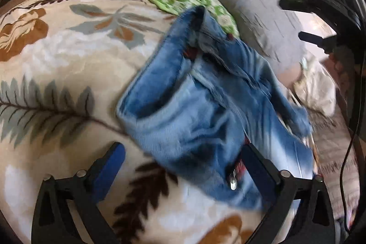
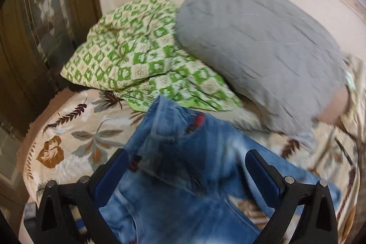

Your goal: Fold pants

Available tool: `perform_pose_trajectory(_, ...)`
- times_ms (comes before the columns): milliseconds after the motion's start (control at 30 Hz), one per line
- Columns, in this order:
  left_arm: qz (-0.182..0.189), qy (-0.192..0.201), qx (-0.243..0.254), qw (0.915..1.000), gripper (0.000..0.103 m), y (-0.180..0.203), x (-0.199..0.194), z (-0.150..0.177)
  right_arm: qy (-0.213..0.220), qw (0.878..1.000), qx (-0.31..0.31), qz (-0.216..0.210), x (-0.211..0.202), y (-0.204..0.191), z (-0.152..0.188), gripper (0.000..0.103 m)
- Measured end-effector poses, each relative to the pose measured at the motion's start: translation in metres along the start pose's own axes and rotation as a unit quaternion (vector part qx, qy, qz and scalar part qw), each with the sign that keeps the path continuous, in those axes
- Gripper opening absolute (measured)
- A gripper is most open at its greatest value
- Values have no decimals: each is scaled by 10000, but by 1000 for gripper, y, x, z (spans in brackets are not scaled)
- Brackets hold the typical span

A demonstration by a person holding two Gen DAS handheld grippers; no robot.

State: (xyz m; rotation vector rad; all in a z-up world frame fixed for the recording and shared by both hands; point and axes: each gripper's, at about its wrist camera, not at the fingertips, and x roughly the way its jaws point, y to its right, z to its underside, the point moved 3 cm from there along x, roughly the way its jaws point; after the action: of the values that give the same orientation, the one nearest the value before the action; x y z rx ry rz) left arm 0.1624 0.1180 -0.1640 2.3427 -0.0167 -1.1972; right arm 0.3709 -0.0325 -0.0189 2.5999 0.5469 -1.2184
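Note:
Faded blue jeans (image 1: 201, 111) lie in a crumpled heap on a floral bedspread (image 1: 57, 65), and show in the right wrist view too (image 2: 187, 166). My left gripper (image 1: 183, 152) is open just above the near edge of the heap, its right finger (image 1: 256, 164) over the denim, holding nothing. My right gripper (image 2: 185, 164) is open over the jeans, fingers astride the cloth without pinching it. It also shows at the right edge of the left wrist view (image 1: 306, 20), open, raised beyond the heap. A metal zip pull (image 1: 232, 180) shows near my left gripper.
A green-and-cream checked quilt (image 2: 137, 61) is bunched at the head of the bed, touching the jeans' far end. A grey pillow (image 2: 256, 56) leans against the wall beside it. A dark wooden cabinet (image 2: 34, 49) stands left. A black cable (image 1: 347, 152) hangs right.

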Motion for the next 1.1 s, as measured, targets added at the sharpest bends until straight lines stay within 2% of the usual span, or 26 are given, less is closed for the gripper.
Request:
perform_pose_trajectory(133,-409,261,-26,9988,103,8,11,-7,-267,9977,-516,335,49,-30,-23,103)
perform_pose_trajectory(233,-560,475,214,9971,103,11,13,-3,-479,9933,-863,608,91,-53,-38,103)
perform_pose_trajectory(333,-709,492,567,9947,103,16,15,1,-737,9828,-1289,1096,131,-68,-46,103)
perform_pose_trajectory(467,-696,488,661,9942,103,15,14,1,-1135,9655,-1607,1704,175,-72,-49,102)
perform_pose_trajectory(500,-685,489,701,9940,103,15,13,1,-1247,9613,-1683,1792,185,-71,-47,95)
perform_pose_trajectory(533,-688,510,722,9937,98,15,12,2,-1334,9572,-1767,1862,194,-69,-46,80)
perform_pose_trajectory(567,-868,569,762,9917,44,13,10,2,-1399,9576,-1774,1789,199,-68,-45,22)
perform_pose_trajectory(600,-1038,551,810,9898,23,9,9,1,-1502,9618,-1621,1616,202,-63,-44,5)
perform_pose_trajectory(633,-761,513,590,9940,22,3,6,-2,-1498,9662,-1544,1421,202,-61,-43,5)
perform_pose_trajectory(700,-495,444,411,9969,21,-3,2,-4,-1470,9639,-1709,1416,198,-61,-41,5)
perform_pose_trajectory(833,-313,615,535,9962,21,1,-20,-2,-1152,9747,-1528,1153,165,-58,-52,5)
perform_pose_trajectory(967,-145,932,662,9933,21,6,-58,2,-832,9802,-1523,954,123,-67,-68,5)
perform_pose_trajectory(1100,-156,1332,713,9884,21,-2,-106,3,-478,9851,-1513,660,81,-88,-80,5)
